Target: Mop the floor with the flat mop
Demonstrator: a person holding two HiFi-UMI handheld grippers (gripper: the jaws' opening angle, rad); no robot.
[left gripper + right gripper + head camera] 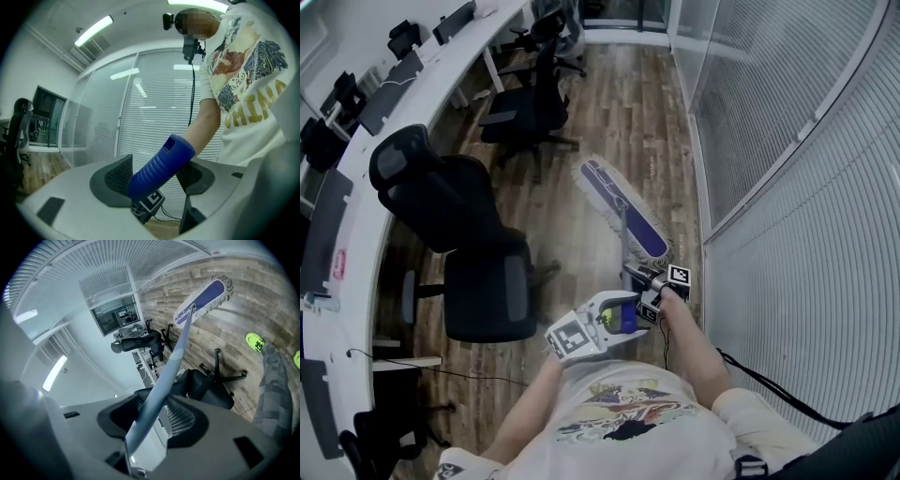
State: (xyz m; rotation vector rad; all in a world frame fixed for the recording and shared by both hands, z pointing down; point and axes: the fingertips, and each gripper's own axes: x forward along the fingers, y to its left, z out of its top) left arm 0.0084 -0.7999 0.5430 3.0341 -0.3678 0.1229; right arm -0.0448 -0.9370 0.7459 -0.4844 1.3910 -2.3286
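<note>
Flat mop (pixel 623 208) is held on the wood floor (pixel 619 112), blue grip (pixel 159 166) clamped by the left tongs (pixel 622 315), pole (pixel 164 376) by the right tongs (pixel 643 278), with mopping judged under way and unfinished.

Bright, even indoor light from ceiling tubes (pixel 93 30) overhead, with only soft shadows under the chairs (pixel 487 291) on the wood floor (pixel 628 112). Both my gripper views are fisheye, bent and dark at the corners. The mop pole (pixel 159 380) nearest my right lens goes soft.
</note>
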